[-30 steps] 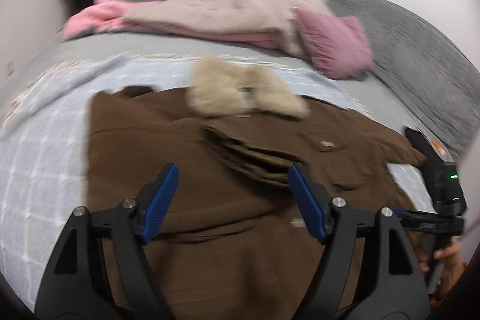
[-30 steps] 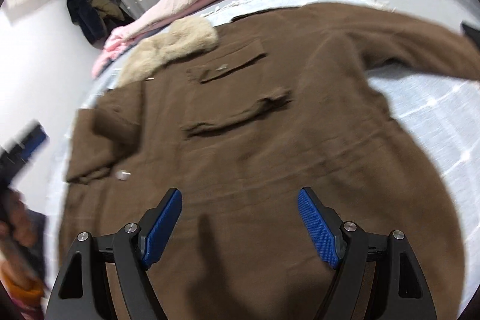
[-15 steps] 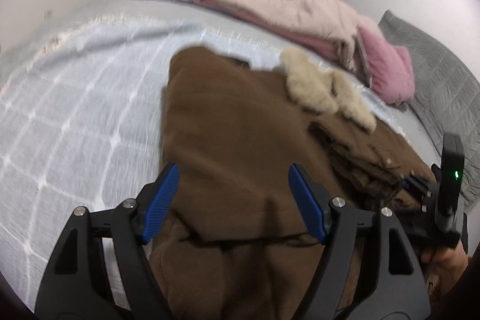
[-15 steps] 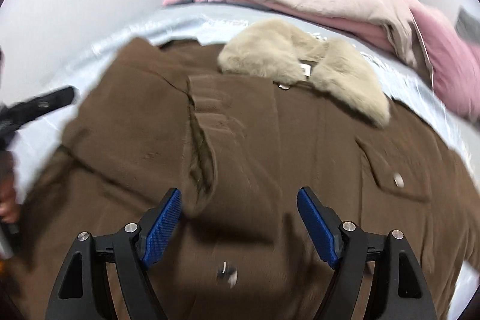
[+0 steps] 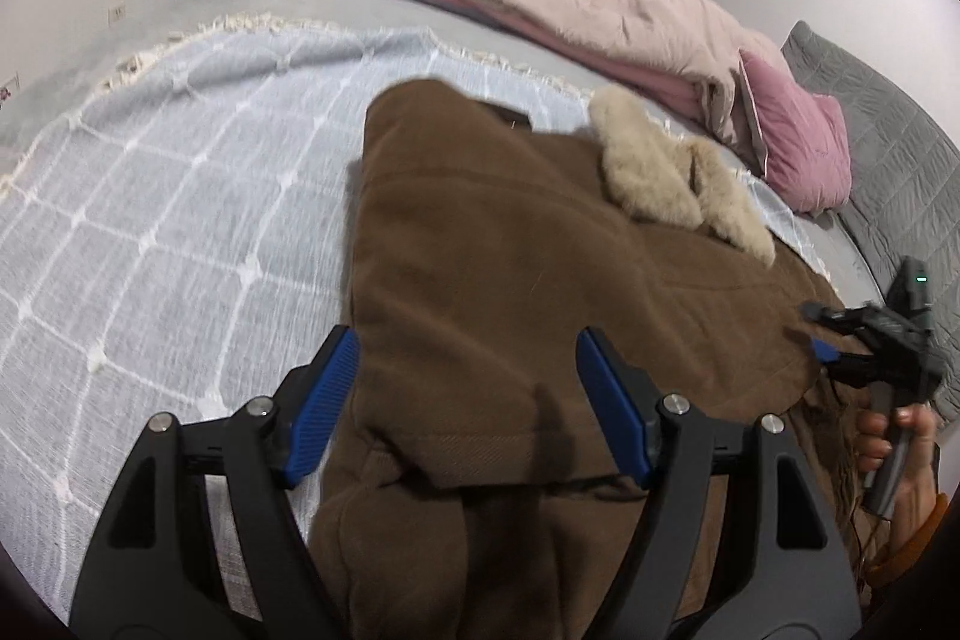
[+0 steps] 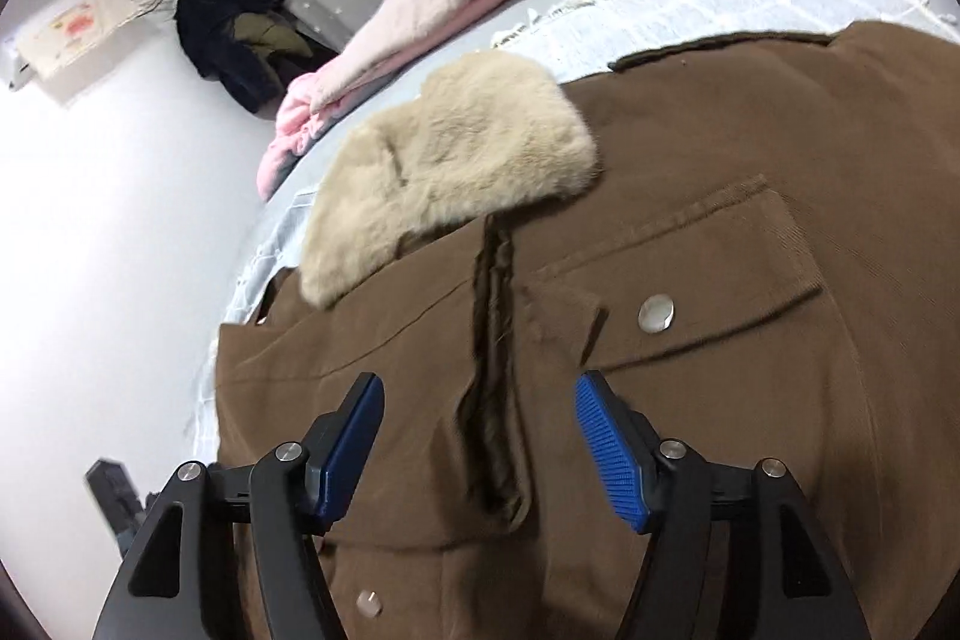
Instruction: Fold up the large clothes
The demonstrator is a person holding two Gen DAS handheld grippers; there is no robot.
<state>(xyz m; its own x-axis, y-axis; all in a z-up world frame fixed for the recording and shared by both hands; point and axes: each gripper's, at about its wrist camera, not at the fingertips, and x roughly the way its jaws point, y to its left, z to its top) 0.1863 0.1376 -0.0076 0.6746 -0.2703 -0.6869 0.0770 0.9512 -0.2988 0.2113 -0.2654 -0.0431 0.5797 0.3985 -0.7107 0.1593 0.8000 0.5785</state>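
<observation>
A large brown coat (image 5: pixel 510 250) with a beige fur collar (image 5: pixel 666 184) lies spread on the bed. My left gripper (image 5: pixel 468 400) hovers open over a folded flap at the coat's left edge, pads clear of the cloth. The right gripper (image 5: pixel 817 331), held in a hand, shows at the coat's right side. In the right wrist view that gripper (image 6: pixel 480 436) hangs just below the fur collar (image 6: pixel 444 166), jaws opening. The coat's front edge (image 6: pixel 492 370) runs between them, and the pads do not press it. A snap-buttoned chest pocket (image 6: pixel 657 311) lies to the right.
A blue-grey checked blanket (image 5: pixel 180 196) covers the bed under the coat. Pink and beige bedding (image 5: pixel 570 4) and a pink pillow (image 5: pixel 798 136) are piled at the far side. A grey padded headboard (image 5: pixel 888 112) stands on the right. Dark clothes (image 6: pixel 240 34) hang by the curtain.
The left gripper swung toward the coat's left edge and sank, then held still. The right gripper travelled up the coat to the collar and chest pocket, its jaws a little narrower.
</observation>
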